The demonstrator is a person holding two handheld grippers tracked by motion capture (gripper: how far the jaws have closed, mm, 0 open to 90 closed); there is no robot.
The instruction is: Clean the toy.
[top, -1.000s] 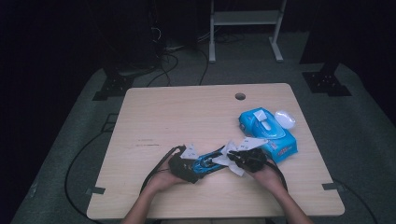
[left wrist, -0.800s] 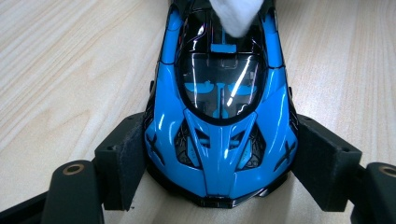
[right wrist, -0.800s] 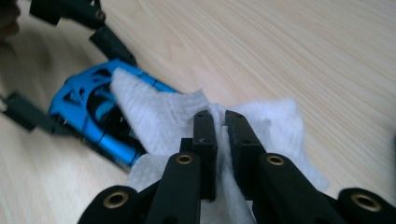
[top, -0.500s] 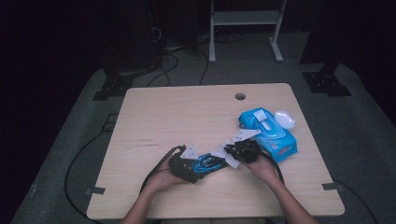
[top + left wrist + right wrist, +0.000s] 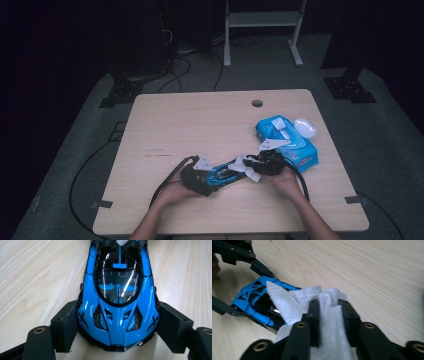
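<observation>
Right gripper (image 5: 260,162) now nearer, crumpled white wipe (image 5: 312,302) over glossy blue car (image 5: 117,297).

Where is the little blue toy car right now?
In the high view the blue toy car lies near the front edge of the table, between the jaws of the left gripper, with the white wipe at its far end.

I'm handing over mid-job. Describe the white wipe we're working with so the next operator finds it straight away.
On the wooden table, look at the near edge where the two hands meet. The right gripper pinches the wipe and drapes it over one end of the blue toy car. It is the loose, crumpled white sheet, unlike the blue wipe pack behind.
</observation>
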